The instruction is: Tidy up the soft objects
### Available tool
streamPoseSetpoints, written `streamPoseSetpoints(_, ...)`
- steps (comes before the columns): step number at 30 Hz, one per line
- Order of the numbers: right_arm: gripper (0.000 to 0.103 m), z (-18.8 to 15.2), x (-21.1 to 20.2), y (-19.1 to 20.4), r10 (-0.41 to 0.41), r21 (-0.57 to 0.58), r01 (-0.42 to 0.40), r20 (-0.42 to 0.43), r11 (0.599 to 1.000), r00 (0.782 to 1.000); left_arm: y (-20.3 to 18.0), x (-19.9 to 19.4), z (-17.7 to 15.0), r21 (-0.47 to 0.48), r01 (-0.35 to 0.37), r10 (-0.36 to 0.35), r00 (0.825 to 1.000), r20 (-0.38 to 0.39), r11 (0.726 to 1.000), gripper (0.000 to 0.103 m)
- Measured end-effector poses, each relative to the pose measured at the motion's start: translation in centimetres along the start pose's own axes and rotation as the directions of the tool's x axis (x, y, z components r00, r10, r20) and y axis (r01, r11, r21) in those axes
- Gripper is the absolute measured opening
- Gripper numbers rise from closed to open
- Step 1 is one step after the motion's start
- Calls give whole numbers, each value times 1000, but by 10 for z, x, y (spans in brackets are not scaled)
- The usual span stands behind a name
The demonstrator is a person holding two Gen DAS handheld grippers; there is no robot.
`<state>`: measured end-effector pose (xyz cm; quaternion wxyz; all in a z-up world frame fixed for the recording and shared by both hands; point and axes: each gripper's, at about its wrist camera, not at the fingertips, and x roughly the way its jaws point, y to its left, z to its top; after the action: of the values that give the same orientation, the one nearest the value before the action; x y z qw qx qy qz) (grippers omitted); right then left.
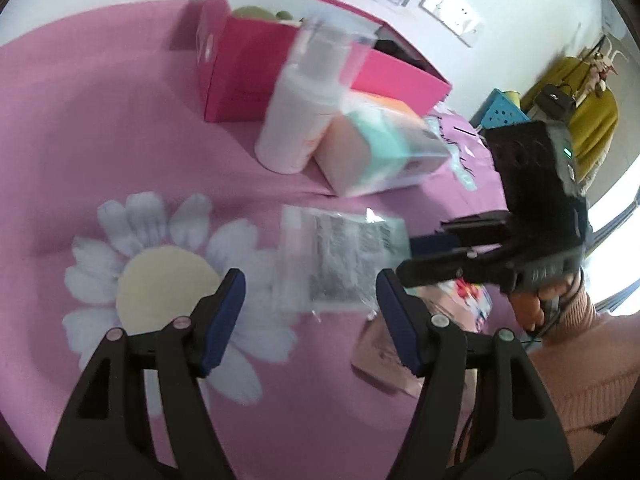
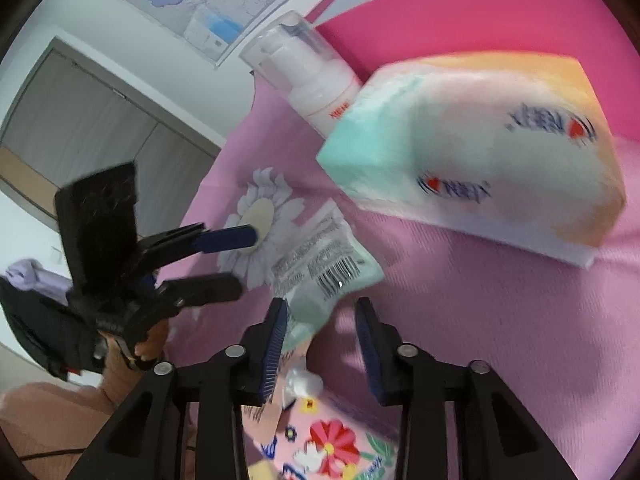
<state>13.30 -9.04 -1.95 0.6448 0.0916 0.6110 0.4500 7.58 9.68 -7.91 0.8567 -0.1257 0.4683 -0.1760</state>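
Both claws stand open above the pink bedspread [image 1: 120, 140]. The left claw [image 1: 310, 316] has free room between its fingers. The crinkly flat packet [image 2: 320, 264] lies just before the right claw [image 2: 322, 344], near the soft tissue pack [image 2: 480, 160].

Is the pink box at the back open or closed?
Open. The pink box has no lid across its top, and the left wrist view shows green and dark things inside it.
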Motion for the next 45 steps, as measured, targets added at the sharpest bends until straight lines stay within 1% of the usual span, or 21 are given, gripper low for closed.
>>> streamPoseSetpoints(2, 15, 0, 1, 2, -26, -17, 26, 13, 1000, 1000, 3, 7, 4, -19, 18, -18, 1000, -10, 1000, 68)
streamPoseSetpoints(5, 9, -2, -6, 3, -59, -50, 61, 27, 997, 998, -1, 13, 9, -25, 37, -38, 999, -14, 999, 68)
streamPoseSetpoints(8, 7, 0, -10, 7, -142, -90, 146, 47, 985, 989, -8, 19, 10, -11, 60, -60, 998, -28, 998, 68)
streamPoseSetpoints(9, 7, 0, -12, 8, -146, -92, 150, 51, 984, 988, -11, 21, 11, 0, 57, -57, 998, -31, 998, 69)
streamPoseSetpoints(11, 7, 3, -15, 1, -126, -82, 130, 57, 988, 990, -15, 24, 13, 7, 70, -70, 997, -41, 998, 69)
streamPoseSetpoints(13, 7, 3, -14, 3, -162, -103, 167, 62, 980, 985, -18, 28, 15, 5, 92, -91, 994, -57, 996, 69)
streamPoseSetpoints(15, 7, 1, -15, 0, -166, -114, 172, 59, 978, 984, -22, 29, 14, 5, 100, -99, 993, -69, 995, 69)
streamPoseSetpoints(17, 7, 0, -14, 0, -166, -115, 172, 62, 978, 984, -21, 29, 14, -20, 122, -123, 990, -73, 992, 69)
streamPoseSetpoints(20, 7, 1, -19, -4, -129, -77, 135, 80, 988, 988, -19, 29, 11, -77, 174, -179, 982, -67, 982, 69)
streamPoseSetpoints(21, 10, 1, -20, -7, -115, -53, 120, 82, 991, 990, -17, 27, 10, -86, 183, -189, 980, -65, 979, 69)
streamPoseSetpoints(22, 10, 1, -21, -12, -79, -28, 81, 80, 996, 994, -16, 26, 8, -102, 197, -203, 977, -60, 975, 69)
streamPoseSetpoints(23, 14, 1, -20, -15, -44, -10, 44, 74, 999, 996, -16, 25, 6, -110, 208, -215, 975, -58, 972, 69)
streamPoseSetpoints(24, 15, 1, -20, -20, -19, 11, 18, 74, 1000, 997, -17, 25, 4, -121, 225, -232, 971, -54, 967, 69)
streamPoseSetpoints(26, 15, 0, -18, -19, -4, 14, 3, 67, 1000, 998, -19, 24, 1, -137, 249, -257, 965, -48, 959, 68)
streamPoseSetpoints(28, 13, -2, -18, -16, 5, 8, -6, 72, 1000, 997, -21, 21, 0, -141, 223, -230, 972, -37, 965, 67)
streamPoseSetpoints(31, 12, 1, -19, -6, 13, -24, -11, 88, 1000, 996, -20, 14, -1, -155, 212, -217, 976, -17, 965, 64)
streamPoseSetpoints(33, 10, 1, -24, 1, 19, -38, -15, 105, 999, 994, -20, 7, -2, -156, 200, -203, 979, -4, 967, 55)
streamPoseSetpoints(36, 10, 0, -41, 8, 40, -63, -31, 135, 998, 990, -25, -7, 0, -141, 200, -199, 980, 25, 970, 50)
streamPoseSetpoints(41, 10, 4, -73, 20, 66, -118, -44, 188, 992, 980, -46, -34, 16, -71, 180, -175, 981, 79, 981, 49)
streamPoseSetpoints(42, 10, 4, -76, 22, 68, -125, -44, 196, 991, 978, -49, -36, 19, -63, 177, -172, 981, 85, 982, 47)
streamPoseSetpoints(45, 10, 12, -89, 33, 65, -158, -28, 236, 987, 970, -60, -49, 37, -19, 158, -155, 981, 113, 987, 46)
